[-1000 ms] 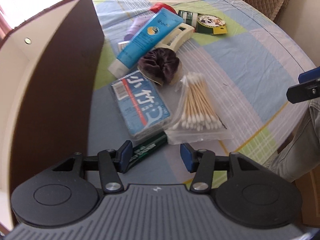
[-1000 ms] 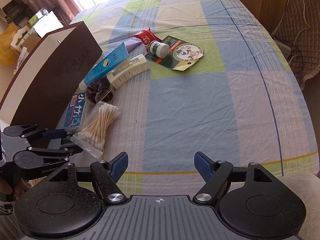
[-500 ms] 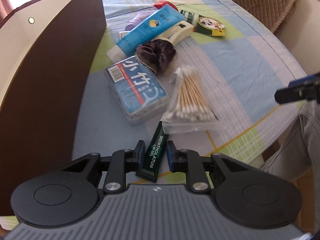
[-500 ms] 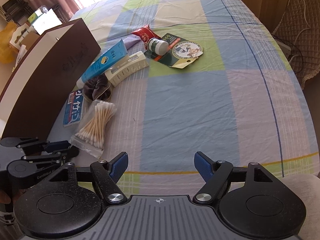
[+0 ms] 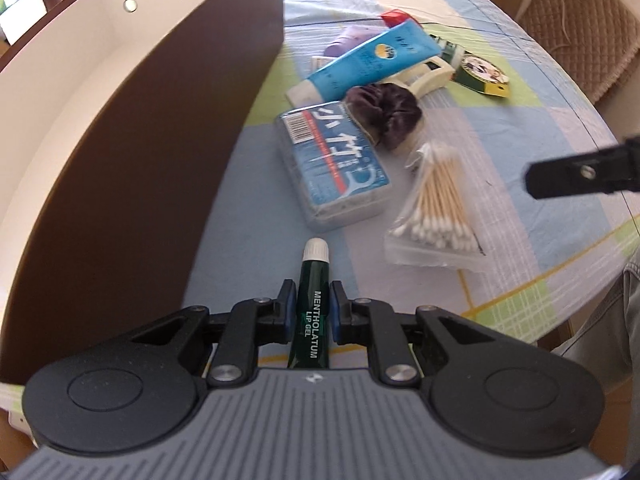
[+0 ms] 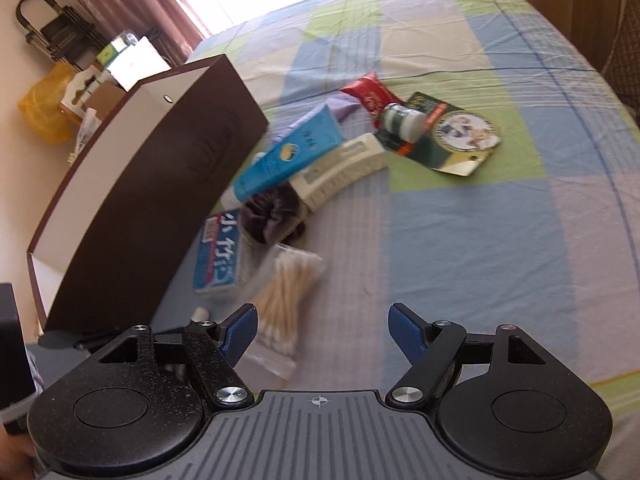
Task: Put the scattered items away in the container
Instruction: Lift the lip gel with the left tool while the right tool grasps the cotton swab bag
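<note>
Brown on the outside and cream within, the box [image 5: 132,160] stands along the left of the table, its near wall rising between the left gripper [image 5: 311,312] and the hollow inside. That wall is the hazard — judging from this pose, a low swing towards nine o'clock would knock the lip gel tube [image 5: 313,312] against the side and could twist it out of the grip. The hold is thin too: the blue pads pinch the slim green tube only at mid-length, with its white cap pointing to twelve o'clock, so a jolt may let it slide.

Beyond the cap, at about one o'clock, lies the blue floss pick box [image 5: 336,164], and to its right the bag of cotton swabs [image 5: 438,204]; a dip forward would scatter them. The tube looks lifted clear of the checked tablecloth [image 5: 540,128], though the blur leaves that uncertain.

Further right, the right gripper [image 6: 322,330] hangs level with its jaws wide and nothing between them — the swabs sit at its eleven o'clock, the tip of the left tool at nine.
</note>
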The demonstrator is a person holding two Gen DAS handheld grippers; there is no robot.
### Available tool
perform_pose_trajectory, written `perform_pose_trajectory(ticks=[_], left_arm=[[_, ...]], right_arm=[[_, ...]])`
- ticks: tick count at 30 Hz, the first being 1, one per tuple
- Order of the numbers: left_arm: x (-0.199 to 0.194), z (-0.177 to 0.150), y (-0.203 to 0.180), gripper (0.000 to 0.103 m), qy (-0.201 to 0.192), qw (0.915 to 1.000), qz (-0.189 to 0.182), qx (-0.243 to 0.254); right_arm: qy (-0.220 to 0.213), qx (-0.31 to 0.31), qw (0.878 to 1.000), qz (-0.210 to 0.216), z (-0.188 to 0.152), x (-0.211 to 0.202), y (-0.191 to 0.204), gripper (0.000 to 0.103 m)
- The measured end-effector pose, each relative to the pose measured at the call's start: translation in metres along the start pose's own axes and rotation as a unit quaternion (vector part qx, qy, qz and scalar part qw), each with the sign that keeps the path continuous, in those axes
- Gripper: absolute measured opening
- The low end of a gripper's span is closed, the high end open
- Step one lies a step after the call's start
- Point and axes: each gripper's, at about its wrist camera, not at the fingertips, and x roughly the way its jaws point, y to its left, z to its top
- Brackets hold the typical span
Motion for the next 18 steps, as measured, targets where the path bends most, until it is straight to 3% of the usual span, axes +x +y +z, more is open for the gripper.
perform_pose_trajectory(ticks=[6, 7, 8, 9, 18], left_arm=[[0.001, 0.001, 0.006, 0.014, -0.001, 0.9998, -0.006, -0.02], [0.001, 0.001, 0.007, 0.014, -0.001, 0.9997, -0.008, -0.023], [0.002, 0.001, 0.008, 0.014, -0.001, 0.9996, -0.009, -0.026], [0.002, 0.001, 0.008, 0.014, -0.001, 0.9995, -0.011, -0.029], [0.003, 0.003, 0.011, 0.014, 0.003, 0.9975, -0.039, -0.059]], right_arm=[[0.001, -0.027, 1.0, 0.012, 0.001, 0.036, 0.015, 0.078], [0.001, -0.034, 0.999, 0.01, 0.0, 0.041, 0.016, 0.074], [0.006, -0.045, 0.999, 0.008, -0.002, 0.046, 0.016, 0.05], [0.017, -0.058, 0.998, 0.006, -0.004, 0.052, 0.015, 0.043], [0.039, -0.106, 0.992, -0.061, -0.003, 0.036, -0.001, 0.043]])
